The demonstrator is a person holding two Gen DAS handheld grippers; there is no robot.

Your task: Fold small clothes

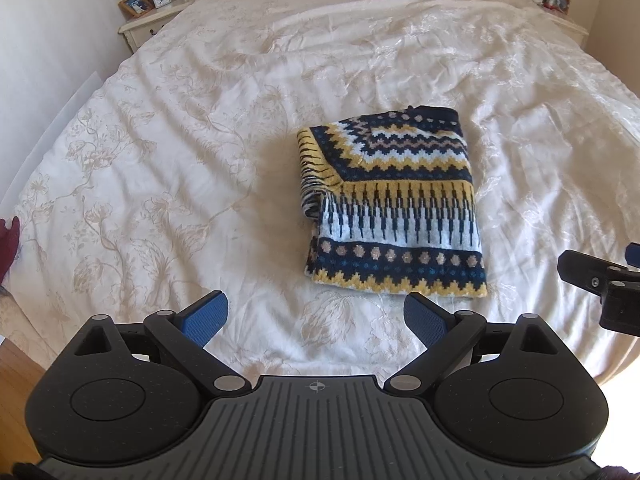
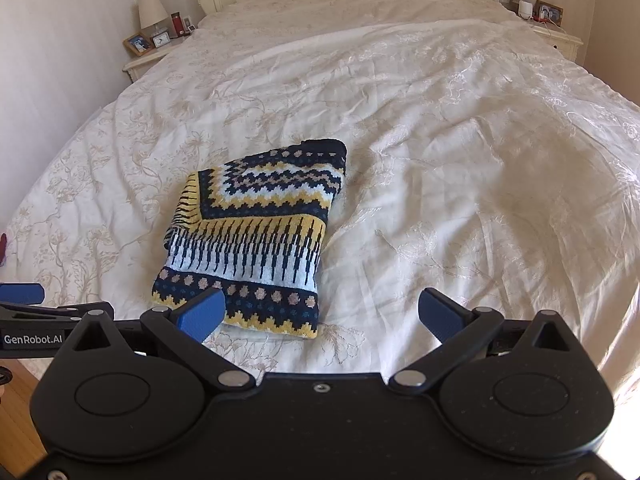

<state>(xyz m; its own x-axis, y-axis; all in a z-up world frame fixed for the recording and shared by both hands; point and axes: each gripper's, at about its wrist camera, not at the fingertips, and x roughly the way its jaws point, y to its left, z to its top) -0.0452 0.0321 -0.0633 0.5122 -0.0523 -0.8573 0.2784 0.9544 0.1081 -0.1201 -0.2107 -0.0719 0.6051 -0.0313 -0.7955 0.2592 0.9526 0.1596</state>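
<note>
in the left wrist view, the left gripper (image 1: 316, 318) has its blue fingers (image 1: 204, 318) spread wide and holding nothing. the folded sweater (image 1: 390, 204) lies flat on the bed (image 1: 160, 160), just past the tips and a bit toward the right finger, not touching. the right gripper (image 1: 604, 280) peeks in at the right edge, off to the side of the sweater. in the right wrist view, the right gripper (image 2: 320, 312) also has its fingers (image 2: 438, 312) wide apart and empty. the sweater (image 2: 252, 236) sits in front of the left finger, whose tip covers its near edge. the left gripper (image 2: 48, 320) shows at the left edge.
</note>
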